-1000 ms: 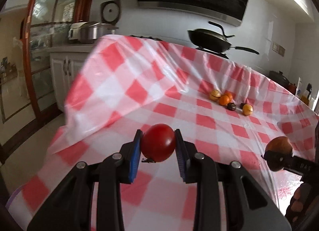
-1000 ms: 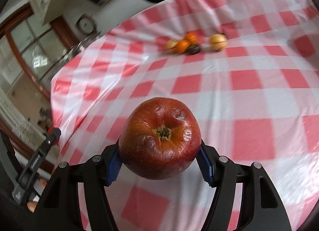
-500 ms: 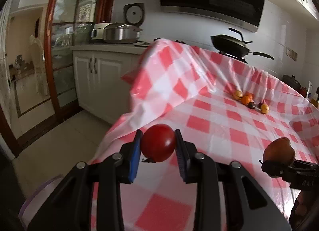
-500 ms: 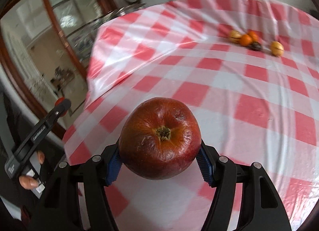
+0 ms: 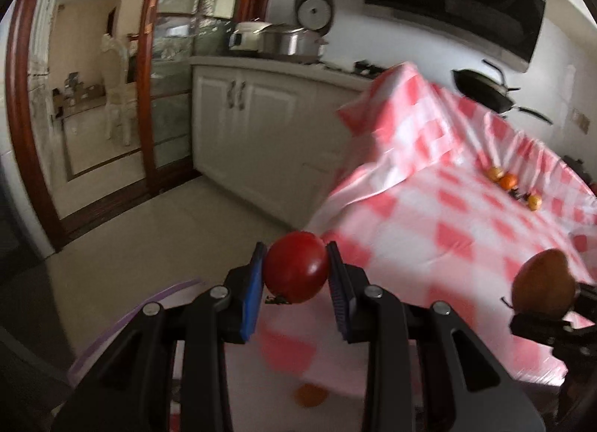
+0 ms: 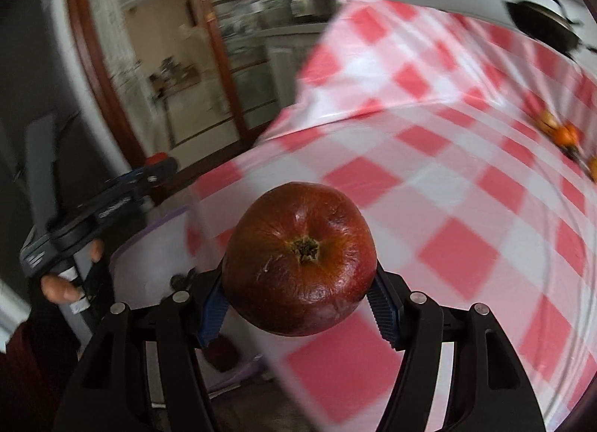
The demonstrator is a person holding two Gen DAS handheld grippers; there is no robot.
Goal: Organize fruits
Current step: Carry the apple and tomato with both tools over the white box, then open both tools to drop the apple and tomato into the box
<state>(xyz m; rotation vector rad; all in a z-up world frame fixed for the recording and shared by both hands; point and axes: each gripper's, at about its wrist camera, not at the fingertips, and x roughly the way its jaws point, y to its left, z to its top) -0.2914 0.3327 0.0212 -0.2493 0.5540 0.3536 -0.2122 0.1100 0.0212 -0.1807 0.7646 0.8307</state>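
Note:
My left gripper (image 5: 296, 264) is shut on a small red tomato (image 5: 294, 275), held past the corner of the table over the floor. My right gripper (image 6: 300, 282) is shut on a large dark red apple (image 6: 298, 238), stem end facing the camera, near the table's edge. In the left wrist view the apple (image 5: 544, 284) shows at the far right. In the right wrist view the left gripper (image 6: 156, 165) is at the left, held by a hand (image 6: 56, 286). Several small orange fruits (image 5: 507, 181) lie far back on the red-and-white checked cloth (image 5: 429, 215).
A white container with a purple rim (image 6: 149, 241) sits below the table edge, with a dark fruit (image 6: 224, 353) in it; an orange fruit (image 5: 309, 394) shows beneath my left gripper. White cabinets (image 5: 261, 126) and a wooden door frame (image 5: 22, 133) stand at the left. A black pan (image 5: 485, 90) is behind the table.
Both grippers have swung left, from over the table toward its corner and the floor, each keeping its fruit. The container's purple rim has come into view; the orange fruits slid right.

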